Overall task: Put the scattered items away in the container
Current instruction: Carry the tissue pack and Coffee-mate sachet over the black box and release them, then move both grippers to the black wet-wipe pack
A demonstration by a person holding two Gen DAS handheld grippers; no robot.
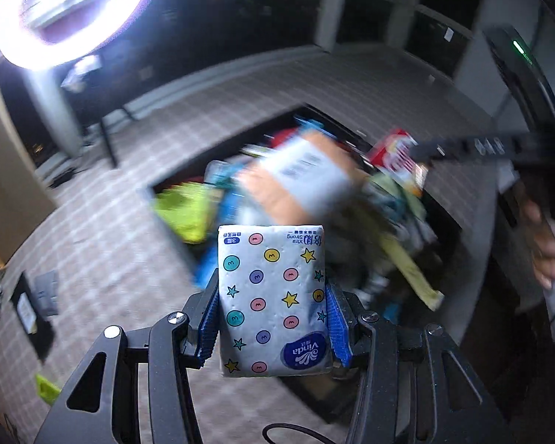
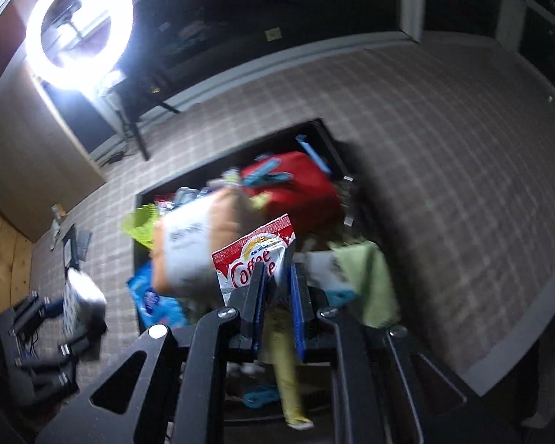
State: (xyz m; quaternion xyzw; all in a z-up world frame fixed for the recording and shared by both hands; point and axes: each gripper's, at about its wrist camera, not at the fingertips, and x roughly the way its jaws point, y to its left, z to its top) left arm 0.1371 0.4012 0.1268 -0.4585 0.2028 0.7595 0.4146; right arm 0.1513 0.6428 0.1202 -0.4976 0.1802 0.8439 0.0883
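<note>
Looking down my left gripper (image 1: pixel 273 318), I see its blue-padded fingers (image 1: pixel 209 323) clamped on the two long sides of a white soft tissue pack printed with coloured dots and stars (image 1: pixel 272 299), which stands upright between them and reaches well past the tips. Beyond it lies the black rectangular container (image 1: pixel 159 192), heaped with blurred packets, on a checked tablecloth (image 1: pixel 103 244). At the right edge a hand (image 1: pixel 544 244) grips the other tool.

On my right gripper (image 2: pixel 277 277), the fingers (image 2: pixel 257 292) stand narrow, pinching a red-and-white foil coffee creamer sachet (image 2: pixel 253 255) by its lower edge; the sachet sticks up past the tips. This gripper tilts steeply down over the same container (image 2: pixel 144 194). A white ring lamp (image 2: pixel 79 27) glares at upper left.
</note>
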